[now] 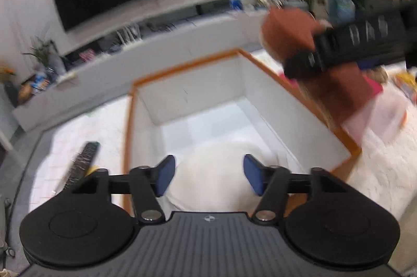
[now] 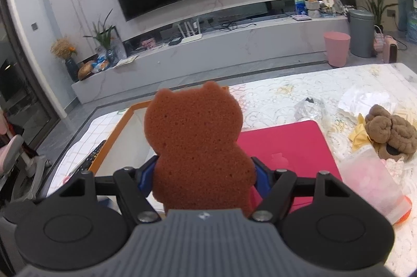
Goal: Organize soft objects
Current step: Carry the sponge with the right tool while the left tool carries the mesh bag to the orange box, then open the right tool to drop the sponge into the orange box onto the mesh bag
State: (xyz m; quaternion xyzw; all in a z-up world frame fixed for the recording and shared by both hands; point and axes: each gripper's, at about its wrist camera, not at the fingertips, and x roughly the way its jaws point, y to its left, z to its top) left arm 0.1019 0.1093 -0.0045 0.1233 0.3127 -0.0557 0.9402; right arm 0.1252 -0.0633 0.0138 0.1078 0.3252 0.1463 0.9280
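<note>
Far left, near the table's left edge, I see a black remote control (image 1: 83, 165). Beside it, my left gripper (image 1: 206, 174) hangs over the white orange-rimmed box (image 1: 263, 94), jaws spread wide, nothing gripped; a white fluffy soft item (image 1: 211, 172) lies in the box below them. Right of the box, my right gripper (image 2: 202, 175) pinches a brown bear-shaped sponge (image 2: 194, 136) upright, ahead of the pink laptop (image 2: 286, 146).
</note>
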